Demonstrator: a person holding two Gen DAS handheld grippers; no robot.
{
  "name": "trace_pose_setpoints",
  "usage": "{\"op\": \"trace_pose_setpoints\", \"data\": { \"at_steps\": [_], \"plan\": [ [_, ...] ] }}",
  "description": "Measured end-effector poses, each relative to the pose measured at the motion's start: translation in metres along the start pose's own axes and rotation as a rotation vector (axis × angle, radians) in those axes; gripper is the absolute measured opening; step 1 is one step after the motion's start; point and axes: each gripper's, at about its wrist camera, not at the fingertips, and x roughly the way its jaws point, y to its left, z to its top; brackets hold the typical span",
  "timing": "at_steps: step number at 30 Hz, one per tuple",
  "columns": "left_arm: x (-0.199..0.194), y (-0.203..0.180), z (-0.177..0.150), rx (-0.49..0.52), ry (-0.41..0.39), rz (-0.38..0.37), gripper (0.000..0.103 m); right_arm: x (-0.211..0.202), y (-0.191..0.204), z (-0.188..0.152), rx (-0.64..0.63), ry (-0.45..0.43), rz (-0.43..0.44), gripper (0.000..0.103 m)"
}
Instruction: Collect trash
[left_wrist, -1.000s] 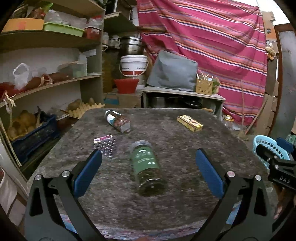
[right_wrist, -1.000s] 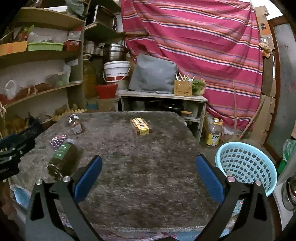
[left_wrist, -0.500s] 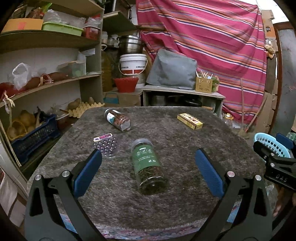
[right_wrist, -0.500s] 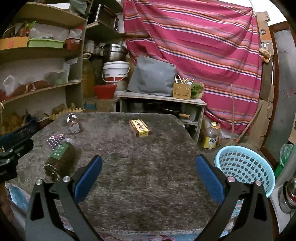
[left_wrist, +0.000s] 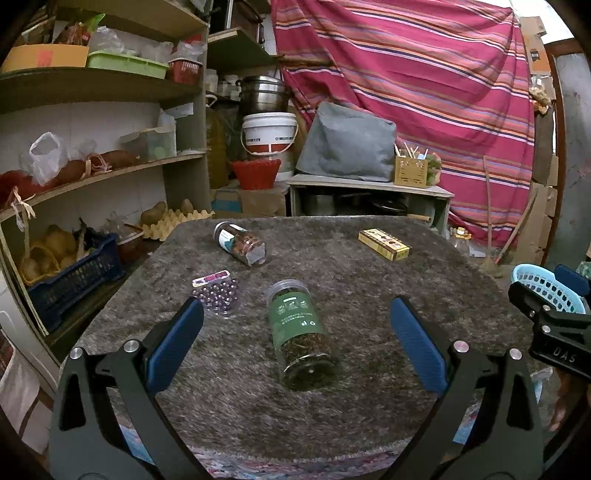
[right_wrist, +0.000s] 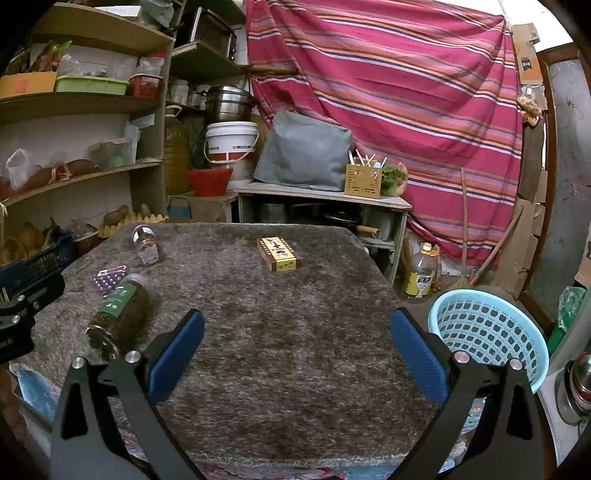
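On the grey carpeted table (left_wrist: 369, 295) lie a green-labelled jar (left_wrist: 301, 334) on its side, a smaller clear jar (left_wrist: 239, 243) further back, a pack of purple beads (left_wrist: 218, 293) and a yellow box (left_wrist: 384, 244). My left gripper (left_wrist: 295, 314) hangs open above the near edge, its blue pads either side of the green jar but short of it. My right gripper (right_wrist: 295, 325) is open over bare carpet, with the green jar (right_wrist: 120, 315) to its left and the yellow box (right_wrist: 279, 254) ahead. A light blue basket (right_wrist: 487, 332) stands right of the table.
Wooden shelves (left_wrist: 92, 173) crowded with goods stand along the left. A dark blue crate (left_wrist: 70, 277) sits beside the table's left side. Behind the table are a low bench (right_wrist: 321, 194), a white bucket (right_wrist: 231, 142) and a striped curtain (right_wrist: 406, 92). A bottle (right_wrist: 419, 275) stands on the floor.
Both grippers have drawn back slightly, so the table and its objects look a little farther off. Nothing on the table has moved, and both grippers stay open.
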Motion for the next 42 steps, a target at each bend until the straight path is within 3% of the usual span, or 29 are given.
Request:
{"op": "trace_pose_setpoints", "data": {
  "at_steps": [42],
  "plan": [
    [0.0015, 0.0060, -0.0070, 0.007, 0.000, 0.010, 0.098, -0.0005, 0.0018, 0.0019, -0.004, -0.005, -0.009, 0.099]
  ]
}}
